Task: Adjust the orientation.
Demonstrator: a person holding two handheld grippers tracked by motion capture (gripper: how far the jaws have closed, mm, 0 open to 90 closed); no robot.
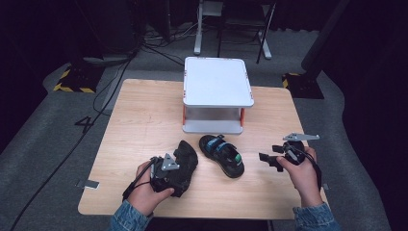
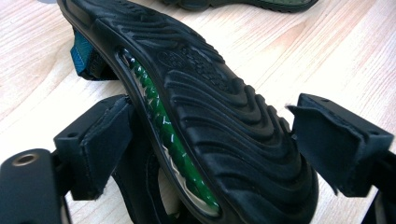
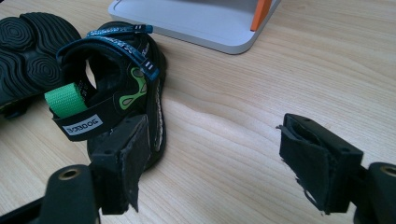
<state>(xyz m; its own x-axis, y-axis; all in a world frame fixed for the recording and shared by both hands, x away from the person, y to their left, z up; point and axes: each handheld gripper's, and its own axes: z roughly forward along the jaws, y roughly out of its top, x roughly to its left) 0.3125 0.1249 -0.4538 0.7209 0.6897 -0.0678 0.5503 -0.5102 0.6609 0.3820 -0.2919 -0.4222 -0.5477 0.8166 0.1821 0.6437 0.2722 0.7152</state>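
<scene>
Two black sandals lie on the wooden table (image 1: 144, 120). One sandal (image 1: 186, 161) is overturned, its ribbed sole (image 2: 210, 93) up and a green midsole strip showing. My left gripper (image 1: 173, 168) (image 2: 212, 128) has a jaw against each side of this sole, shut on it. The other sandal (image 1: 222, 155) (image 3: 116, 88) stands upright at the middle, with blue straps and a green heel loop. My right gripper (image 1: 267, 161) (image 3: 219, 158) is open just to the right of it, left pad beside the heel, bare table between the jaws.
A white two-tier shelf (image 1: 217, 82) with orange posts stands at the back middle of the table; its lower board (image 3: 196, 23) lies just beyond the upright sandal. Cables and stand legs cross the grey floor behind the table.
</scene>
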